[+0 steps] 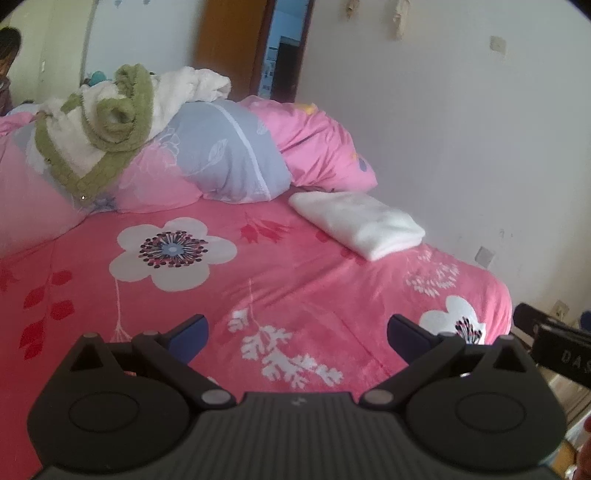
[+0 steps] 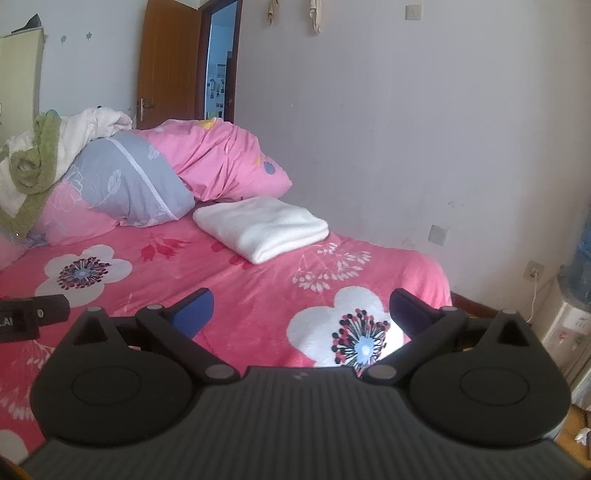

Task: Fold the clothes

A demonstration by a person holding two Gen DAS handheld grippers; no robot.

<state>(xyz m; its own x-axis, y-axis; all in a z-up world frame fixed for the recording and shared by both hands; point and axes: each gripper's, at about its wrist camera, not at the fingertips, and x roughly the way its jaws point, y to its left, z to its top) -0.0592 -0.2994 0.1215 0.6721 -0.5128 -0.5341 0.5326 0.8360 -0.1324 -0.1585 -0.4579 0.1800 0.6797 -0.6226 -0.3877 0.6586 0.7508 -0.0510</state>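
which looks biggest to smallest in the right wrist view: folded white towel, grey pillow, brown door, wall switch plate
1. brown door
2. grey pillow, close to the door in apparent size, so unsure
3. folded white towel
4. wall switch plate

Apparent size only; distances differ.

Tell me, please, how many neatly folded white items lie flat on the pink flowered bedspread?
1: the folded white cloth lies flat on the bedspread, near the wall and just before the pillows. More may be hidden in the heap atop the pillows.
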